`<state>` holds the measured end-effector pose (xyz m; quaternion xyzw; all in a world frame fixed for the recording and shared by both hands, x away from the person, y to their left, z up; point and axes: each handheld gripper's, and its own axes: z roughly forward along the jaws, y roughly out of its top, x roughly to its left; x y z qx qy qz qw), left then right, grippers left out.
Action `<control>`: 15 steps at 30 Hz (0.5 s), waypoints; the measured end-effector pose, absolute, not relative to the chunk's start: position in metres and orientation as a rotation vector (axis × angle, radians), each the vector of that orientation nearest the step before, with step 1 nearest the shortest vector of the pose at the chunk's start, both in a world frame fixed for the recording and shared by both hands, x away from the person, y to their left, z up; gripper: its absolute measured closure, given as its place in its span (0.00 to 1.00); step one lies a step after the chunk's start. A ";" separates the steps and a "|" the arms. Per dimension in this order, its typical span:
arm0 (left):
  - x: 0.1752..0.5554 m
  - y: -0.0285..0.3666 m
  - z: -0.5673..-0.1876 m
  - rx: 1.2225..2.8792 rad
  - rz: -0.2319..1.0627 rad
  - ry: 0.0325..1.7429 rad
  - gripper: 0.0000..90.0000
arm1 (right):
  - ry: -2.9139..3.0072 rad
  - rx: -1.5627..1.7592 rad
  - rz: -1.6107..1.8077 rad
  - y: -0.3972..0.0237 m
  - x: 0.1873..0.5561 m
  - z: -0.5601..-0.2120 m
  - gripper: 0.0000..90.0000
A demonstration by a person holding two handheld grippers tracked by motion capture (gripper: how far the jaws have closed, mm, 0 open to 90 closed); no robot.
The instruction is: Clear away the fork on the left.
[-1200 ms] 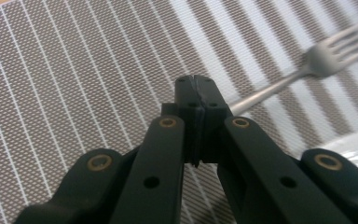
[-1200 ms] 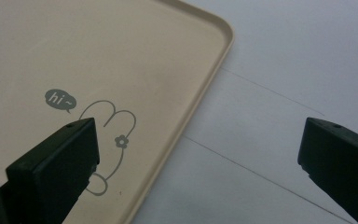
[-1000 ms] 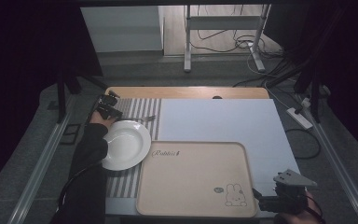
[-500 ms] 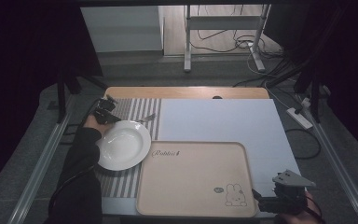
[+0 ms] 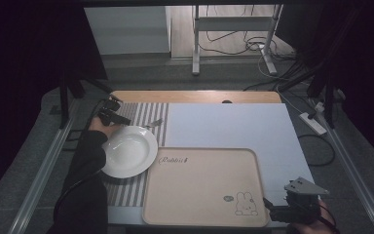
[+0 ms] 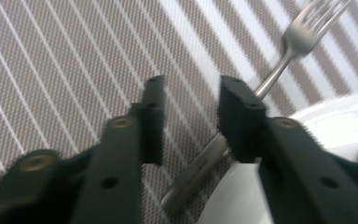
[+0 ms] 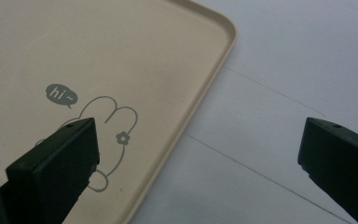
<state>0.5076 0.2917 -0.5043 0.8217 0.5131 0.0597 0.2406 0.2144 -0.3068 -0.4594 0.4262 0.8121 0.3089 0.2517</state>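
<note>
My left gripper [image 6: 189,121] has just been opening – its jaws stand parted, pads clear of the fork [image 6: 242,114], which lies released on the striped placemat [image 6: 65,70] beside the white plate [image 5: 129,150]. My right gripper [image 7: 198,158] hangs wide open, empty, over the beige tray [image 7: 121,42] corner.

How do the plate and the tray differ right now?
The plate is round and white; the tray is squarish and beige. The plate is plain; the tray has a printed rabbit. The plate lies on the striped mat beside a fork; the tray overlaps the pale sheet. Both are empty.
</note>
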 end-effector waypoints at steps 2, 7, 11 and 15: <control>0.510 0.287 -0.503 2.238 0.164 1.385 0.54 | 2.208 1.161 0.842 -0.307 0.214 -0.459 0.00; 0.514 0.271 -0.509 2.234 0.157 1.341 0.24 | 2.209 1.158 0.844 -0.307 0.214 -0.459 0.00; 0.519 0.257 -0.514 2.264 0.146 1.324 0.04 | 2.212 1.155 0.838 -0.307 0.214 -0.459 0.00; 0.524 0.245 -0.520 2.306 0.120 1.307 0.00 | 2.215 1.152 0.839 -0.307 0.214 -0.459 0.00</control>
